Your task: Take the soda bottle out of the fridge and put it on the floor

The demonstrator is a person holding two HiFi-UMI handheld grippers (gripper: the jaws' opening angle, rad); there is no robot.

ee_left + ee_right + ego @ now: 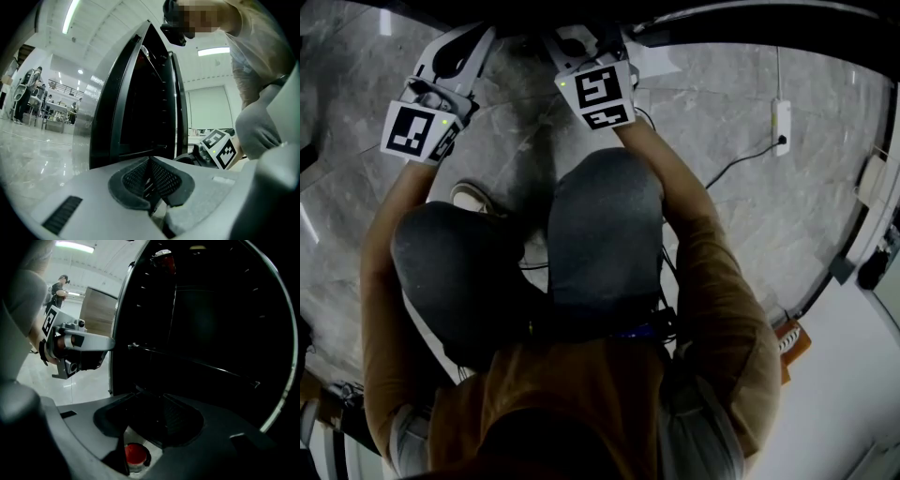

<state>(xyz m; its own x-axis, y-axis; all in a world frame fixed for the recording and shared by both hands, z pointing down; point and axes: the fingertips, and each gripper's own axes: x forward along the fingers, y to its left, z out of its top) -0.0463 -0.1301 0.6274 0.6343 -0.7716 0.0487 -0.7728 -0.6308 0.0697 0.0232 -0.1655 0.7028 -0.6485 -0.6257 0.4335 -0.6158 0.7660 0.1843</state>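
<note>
A red bottle cap (135, 454) on a clear neck shows low in the gap near the base of my right gripper (150, 405). Its pads (183, 420) stand apart and none is seen touching the cap; the bottle's body is hidden. That gripper faces the dark inside of the open fridge (211, 333), where a red-topped item (162, 259) sits high up. My left gripper (150, 160) is shut with nothing between its pads and points at the black fridge door (140, 103). In the head view both grippers, left (459, 52) and right (581, 42), reach forward over the marble floor (722, 216).
I crouch with my knees (605, 216) under the grippers and a shoe (471, 197) on the floor. A white power strip (782, 122) with a cable lies at the right. A wooden cabinet (97, 312) stands beyond the fridge. People (28, 93) work far off at the left.
</note>
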